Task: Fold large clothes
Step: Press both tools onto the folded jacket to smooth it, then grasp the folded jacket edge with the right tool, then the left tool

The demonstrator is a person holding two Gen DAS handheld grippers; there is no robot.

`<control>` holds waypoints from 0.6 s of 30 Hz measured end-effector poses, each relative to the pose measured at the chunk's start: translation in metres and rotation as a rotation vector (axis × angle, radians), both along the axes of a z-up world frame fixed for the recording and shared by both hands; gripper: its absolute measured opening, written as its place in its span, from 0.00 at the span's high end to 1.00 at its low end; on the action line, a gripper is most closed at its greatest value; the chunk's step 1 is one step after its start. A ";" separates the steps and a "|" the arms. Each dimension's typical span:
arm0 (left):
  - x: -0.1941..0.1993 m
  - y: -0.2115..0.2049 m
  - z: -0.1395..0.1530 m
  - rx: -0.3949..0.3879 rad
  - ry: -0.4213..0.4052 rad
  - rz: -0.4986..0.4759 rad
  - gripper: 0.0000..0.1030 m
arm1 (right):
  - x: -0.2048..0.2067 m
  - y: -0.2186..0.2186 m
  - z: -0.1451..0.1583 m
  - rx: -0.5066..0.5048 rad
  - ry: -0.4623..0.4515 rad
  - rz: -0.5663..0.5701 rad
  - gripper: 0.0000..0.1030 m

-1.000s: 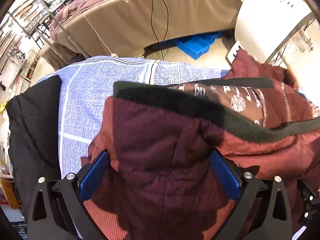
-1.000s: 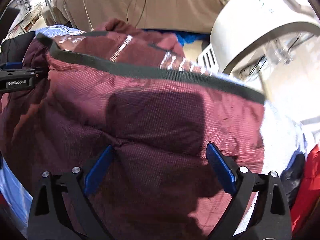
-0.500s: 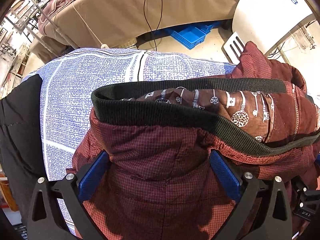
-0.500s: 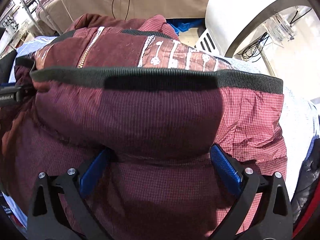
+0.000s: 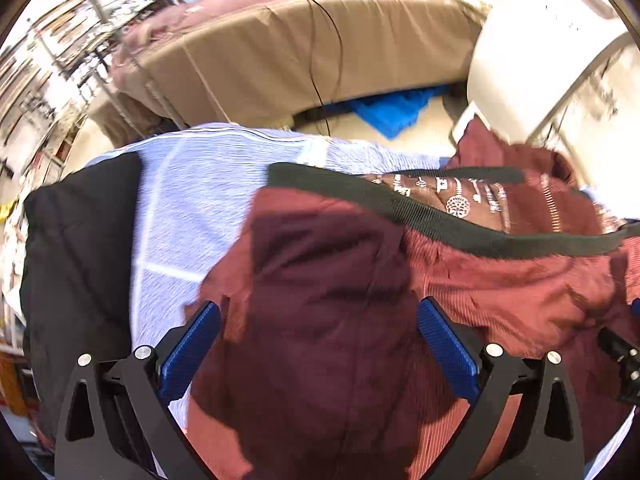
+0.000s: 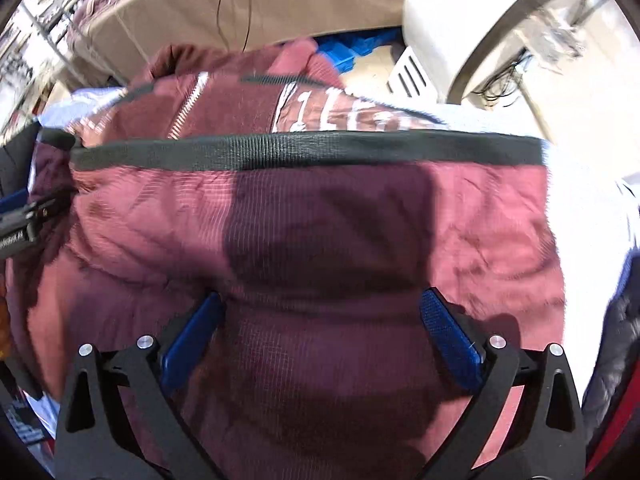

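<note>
since half a second earlier the maroon jacket had dropped lower in the left wrist view, its dark ribbed hem sliding from the frame's middle toward the right, and more of the blue-white patterned cover showed at centre left. in the right wrist view the hem had sunk and flattened into a nearly level band across the upper middle.

the jacket lay spread over the cover, its long axis running left to right across both frames, the hem edge facing away toward the top of each picture, with the patterned lining and a zipper showing beyond it at upper right in the left view.

the left gripper stood spread wide, its blue pads on either side of a bulge of maroon cloth; whether the pads pressed the cloth i could not tell. the right gripper was likewise spread wide, its pads flanking the jacket's shadowed middle at lower centre.

a black garment lay at the left edge of the left view. a tan covered bed crossed the top, a blue crate sat below it, and a white machine filled the upper right of the right view. both frames were blurred.
</note>
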State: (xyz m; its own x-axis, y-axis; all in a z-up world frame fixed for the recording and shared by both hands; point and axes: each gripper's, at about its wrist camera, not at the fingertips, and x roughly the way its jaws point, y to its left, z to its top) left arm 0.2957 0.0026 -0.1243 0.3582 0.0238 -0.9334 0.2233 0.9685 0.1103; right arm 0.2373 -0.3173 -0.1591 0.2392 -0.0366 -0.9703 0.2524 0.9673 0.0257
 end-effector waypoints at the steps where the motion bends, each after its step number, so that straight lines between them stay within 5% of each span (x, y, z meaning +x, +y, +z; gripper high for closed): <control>1: -0.009 0.007 0.006 -0.014 -0.005 0.010 0.06 | -0.008 -0.001 0.009 -0.002 -0.036 -0.007 0.04; 7: -0.079 0.058 0.020 -0.011 -0.027 0.084 0.06 | -0.077 -0.018 0.053 -0.061 -0.193 -0.065 0.04; 11: -0.106 0.078 0.017 0.009 0.008 0.102 0.06 | -0.125 -0.043 0.054 -0.041 -0.179 -0.159 0.04; 18: -0.114 0.081 0.021 0.019 0.034 0.093 0.06 | -0.175 -0.106 0.029 0.241 -0.185 -0.344 0.04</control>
